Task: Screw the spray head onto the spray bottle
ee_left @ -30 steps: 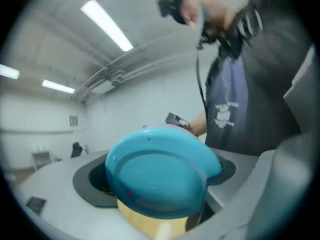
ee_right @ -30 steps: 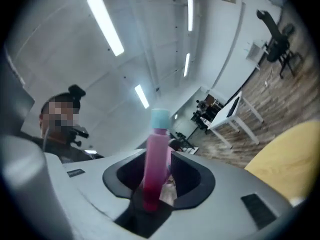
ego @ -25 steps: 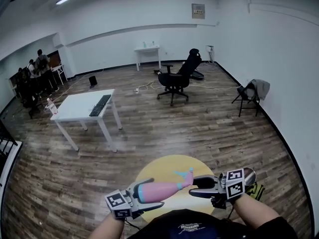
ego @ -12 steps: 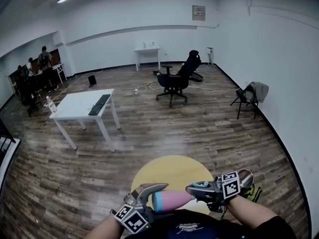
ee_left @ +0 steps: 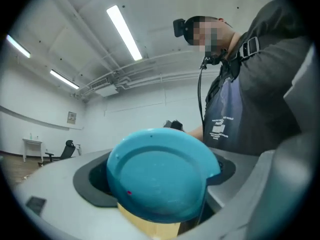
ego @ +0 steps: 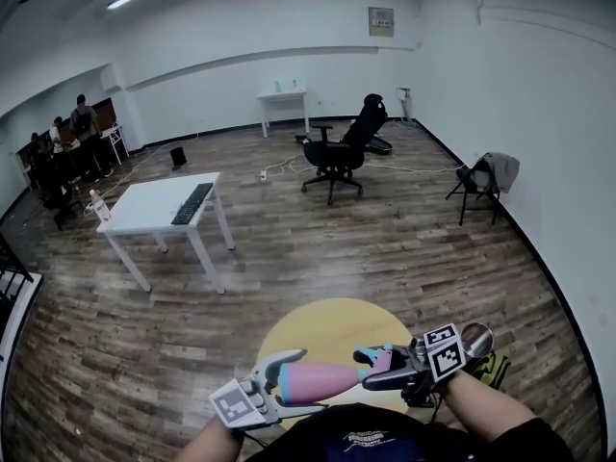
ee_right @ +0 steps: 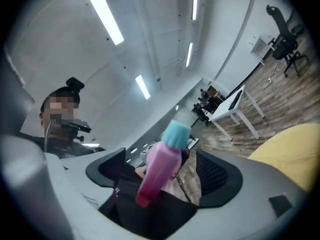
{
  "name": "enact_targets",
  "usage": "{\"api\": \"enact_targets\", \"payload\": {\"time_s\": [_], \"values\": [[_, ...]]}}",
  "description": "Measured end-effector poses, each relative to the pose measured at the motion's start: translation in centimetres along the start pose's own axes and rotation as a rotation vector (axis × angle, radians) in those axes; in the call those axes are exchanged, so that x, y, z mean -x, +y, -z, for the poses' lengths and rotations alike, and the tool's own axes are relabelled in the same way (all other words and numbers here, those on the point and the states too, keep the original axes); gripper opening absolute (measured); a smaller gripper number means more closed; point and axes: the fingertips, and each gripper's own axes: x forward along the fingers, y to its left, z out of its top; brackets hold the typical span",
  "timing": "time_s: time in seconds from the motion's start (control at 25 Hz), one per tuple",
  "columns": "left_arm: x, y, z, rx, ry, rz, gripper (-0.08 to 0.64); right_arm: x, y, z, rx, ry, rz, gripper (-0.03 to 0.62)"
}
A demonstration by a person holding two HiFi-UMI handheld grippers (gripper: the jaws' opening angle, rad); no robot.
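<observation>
Above the round yellow desk (ego: 327,320), my left tool (ego: 294,381) clamps the pink plastic spray bottle with a teal base (ego: 322,381) level, while my right tool (ee_right: 165,181), its jaws just opened wide around the teal spray head (ego: 377,358), should, I judge, close squarely and twist along the bottle's axis.

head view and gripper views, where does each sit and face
Head view: on the head, looking steeply down; both forearms show.
Left gripper view: on the left hand-held gripper, facing the torso; jaws clamp the spray bottle.
Right gripper view: on the right hand-held gripper, facing the head; jaws just opened, bottle between them ungripped.
All share the bottle.
</observation>
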Motion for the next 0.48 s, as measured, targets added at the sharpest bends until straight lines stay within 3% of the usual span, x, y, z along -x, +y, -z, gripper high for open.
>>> {"api": "enact_targets", "payload": {"time_s": [0.08, 0.12, 0.2, 0.28, 0.32, 0.48], "values": [[0.9, 1.5, -0.7, 0.042, -0.051, -0.047, 0.505, 0.3, -0.2, -0.4, 0.027, -0.015, 0.014, 0.439], [1.3, 2.0, -0.9, 0.053, -0.069, -0.062, 0.505, 0.5, -0.3, -0.5, 0.042, -0.023, 0.020, 0.408], [1.7, 2.3, -1.1, 0.047, -0.072, -0.073, 0.505, 0.6, -0.1, -0.8, 0.073, -0.031, 0.025, 0.290], [1.4, 1.9, -0.9, 0.028, -0.040, -0.060, 0.505, 0.3, 0.3, -0.8, 0.115, -0.015, 0.036, 0.239], [1.1, 1.5, -0.7, 0.016, -0.021, -0.048, 0.505, 0.0, 0.4, -0.7, 0.134, -0.001, 0.044, 0.177], [0.1, 0.3, -0.7, -0.062, 0.018, -0.001, 0.505, -0.5, 0.5, -0.1, 0.129, 0.041, 0.024, 0.162]]}}
